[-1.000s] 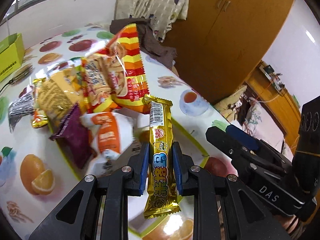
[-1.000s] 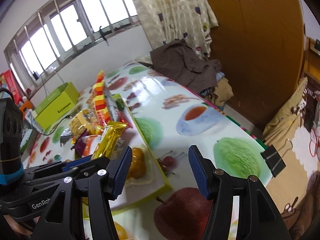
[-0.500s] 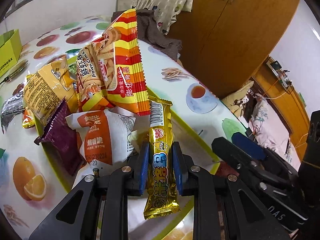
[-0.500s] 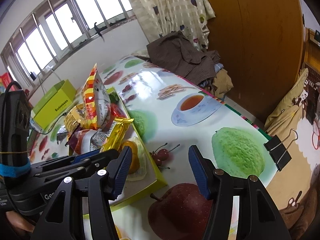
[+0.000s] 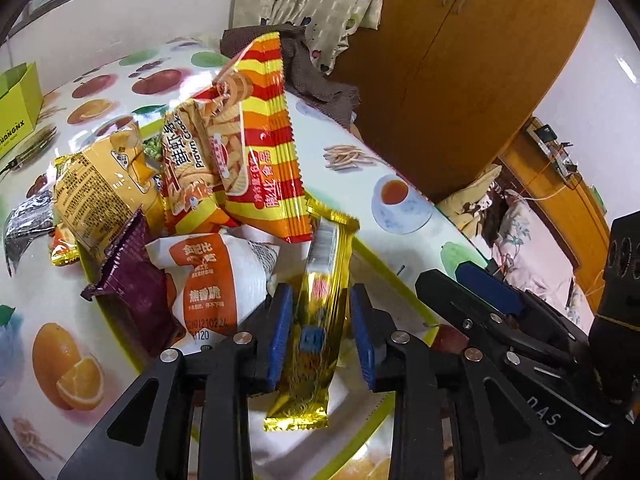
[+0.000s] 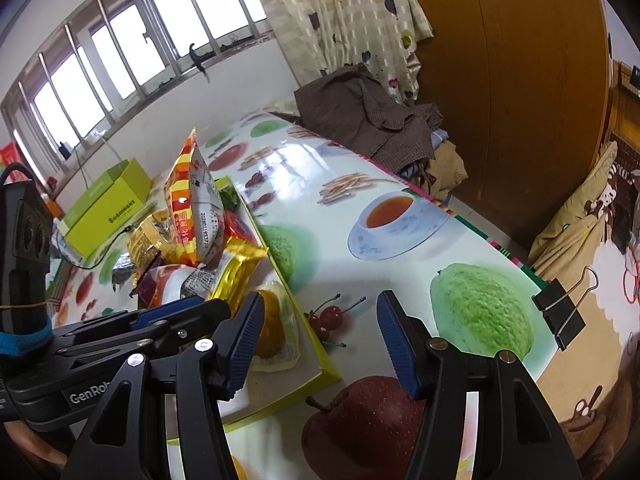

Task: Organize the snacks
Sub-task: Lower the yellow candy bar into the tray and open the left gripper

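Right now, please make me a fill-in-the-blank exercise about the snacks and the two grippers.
1. The snack bar between the left gripper fingers has a ____ wrapper.
2. The right gripper holds ____.
3. The striped prawn cracker bag leans on the other snacks in the ____-edged tray.

Missing words: gold; nothing; green

gold snack bar [image 5: 320, 316] | lengthwise, tilted | beside piled snack bags [image 5: 224, 152]

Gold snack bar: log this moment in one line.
left gripper: jaws just opening, gold snack bar between | right gripper: open, empty | tray: snacks piled
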Motion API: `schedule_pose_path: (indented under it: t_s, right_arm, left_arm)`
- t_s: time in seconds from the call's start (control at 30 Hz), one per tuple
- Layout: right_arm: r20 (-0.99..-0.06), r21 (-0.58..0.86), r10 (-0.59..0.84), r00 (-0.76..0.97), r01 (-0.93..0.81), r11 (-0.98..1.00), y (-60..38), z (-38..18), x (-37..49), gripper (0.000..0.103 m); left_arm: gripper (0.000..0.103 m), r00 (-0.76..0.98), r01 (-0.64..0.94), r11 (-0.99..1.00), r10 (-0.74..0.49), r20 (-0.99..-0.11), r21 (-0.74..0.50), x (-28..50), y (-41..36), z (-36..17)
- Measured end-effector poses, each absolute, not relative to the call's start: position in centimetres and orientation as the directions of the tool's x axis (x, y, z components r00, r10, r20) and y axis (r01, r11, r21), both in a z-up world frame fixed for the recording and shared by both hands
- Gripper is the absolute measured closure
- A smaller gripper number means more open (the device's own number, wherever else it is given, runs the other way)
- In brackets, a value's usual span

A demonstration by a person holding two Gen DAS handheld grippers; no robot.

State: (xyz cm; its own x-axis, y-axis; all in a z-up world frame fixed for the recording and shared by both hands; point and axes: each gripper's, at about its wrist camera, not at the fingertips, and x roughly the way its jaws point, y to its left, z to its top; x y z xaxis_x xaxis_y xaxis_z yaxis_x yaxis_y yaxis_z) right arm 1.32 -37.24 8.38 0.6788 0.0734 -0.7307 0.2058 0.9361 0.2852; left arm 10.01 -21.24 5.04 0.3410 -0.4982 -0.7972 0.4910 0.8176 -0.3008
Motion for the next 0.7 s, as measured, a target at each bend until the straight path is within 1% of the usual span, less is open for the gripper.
schedule_pose_path:
  t_s: [0.13,0.37,0.5,0.63,0.7]
  right_arm:
    - [-0.726,0.279,0.069,0.684,0.202,0.939,-37.0,8.8,1.5,0.045]
    - [-0.719,0.266,0.065,0.692,0.187,0.946,-36.5,9.4,1.6,0.045]
    - [-0.719,0.232,0.046,0.694,0.178,0.956,-35.9,9.6,1.7,0.045]
    - [-0.717,0.232,0.052,0.695,0.167,0.958,-35.4,9.9,1.6,0.045]
    - [-0.714,0.229,0.053,0.698,0.162,0.960,-35.1,10.1,1.6,0.045]
  left_arm:
    - [0.068,0.349,0.492,0.815,-0.506,-0.789,-0.305,10.1,-20.8,5.5]
    - [0.068,0.358,0.493,0.819,-0.498,-0.790,-0.293,9.7,-20.2,6.2]
    - [0.067,0.379,0.499,0.820,-0.497,-0.781,-0.280,9.3,-19.8,6.9]
    - [0.062,0.402,0.493,0.830,-0.483,-0.778,-0.260,9.2,-19.3,7.5]
    - [0.062,0.405,0.490,0.830,-0.488,-0.773,-0.268,9.2,-18.8,7.8]
